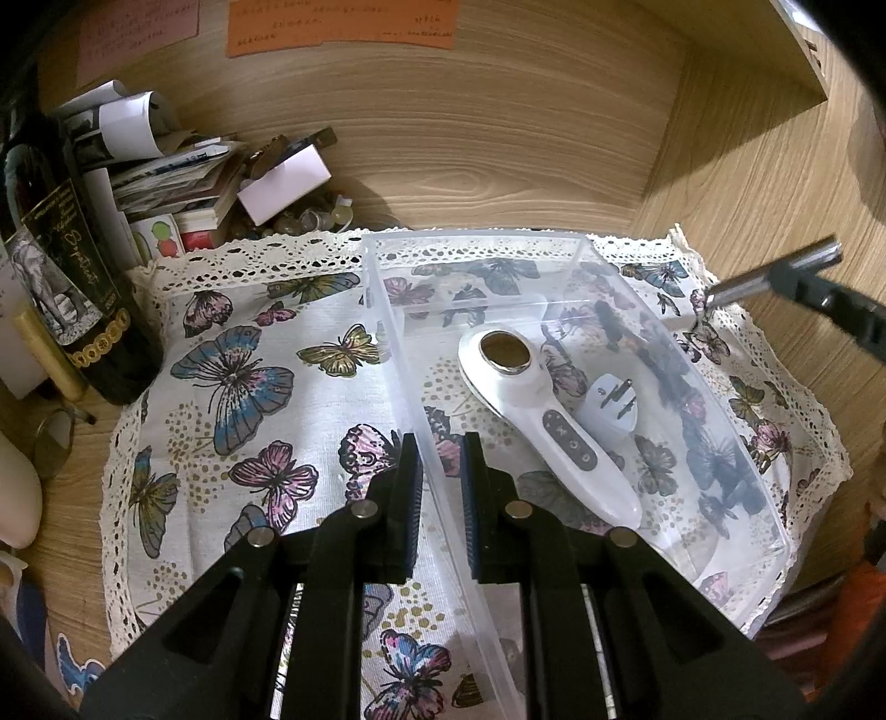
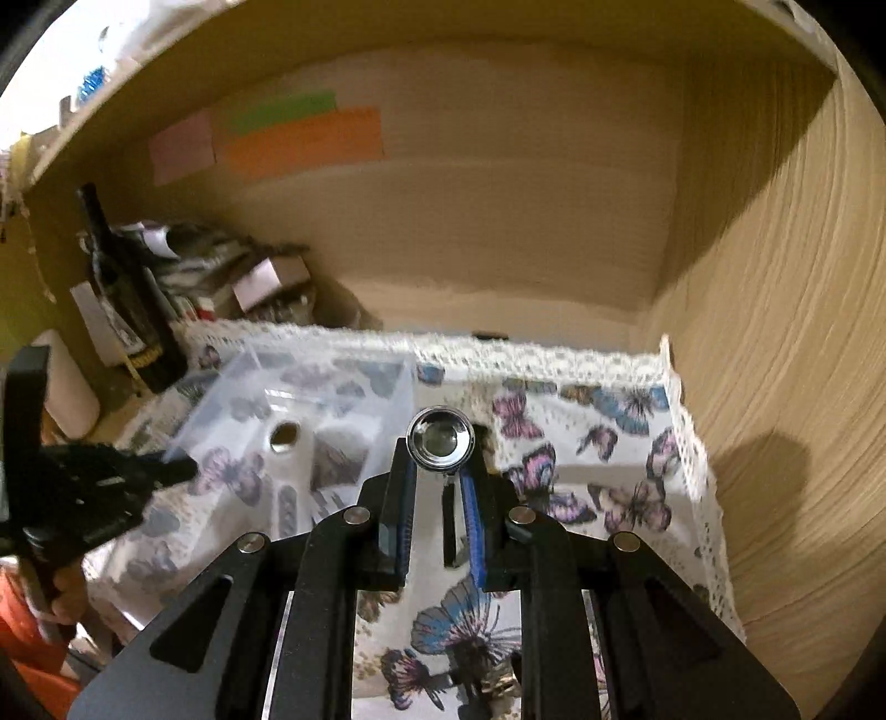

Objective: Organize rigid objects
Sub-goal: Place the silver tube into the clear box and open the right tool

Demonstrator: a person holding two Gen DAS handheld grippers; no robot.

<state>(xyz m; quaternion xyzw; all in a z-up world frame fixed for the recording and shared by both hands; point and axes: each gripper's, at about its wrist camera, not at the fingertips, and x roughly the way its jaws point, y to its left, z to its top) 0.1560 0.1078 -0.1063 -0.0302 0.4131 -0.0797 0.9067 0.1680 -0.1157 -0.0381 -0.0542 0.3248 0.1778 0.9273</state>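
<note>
A clear plastic box (image 1: 559, 266) stands on a butterfly-print cloth (image 1: 249, 360). Inside it lie a white handheld device (image 1: 548, 426) with a round metal head and a white plug adapter (image 1: 609, 410). My left gripper (image 1: 440, 448) is shut on the box's near left wall, one finger inside and one outside. At the right edge of the left wrist view, above the cloth beside the box, my right gripper (image 1: 819, 293) carries a small silver flashlight (image 1: 775, 277). In the right wrist view, the right gripper (image 2: 437, 471) is shut on the flashlight (image 2: 440, 440), lens facing forward. The box (image 2: 310, 387) lies to its left.
A dark wine bottle (image 1: 72, 288) stands at the left on the wooden shelf. A heap of papers and small boxes (image 1: 194, 183) fills the back left corner. Wooden walls close the back and the right side (image 1: 747, 183). An orange note (image 1: 343, 25) is stuck on the back wall.
</note>
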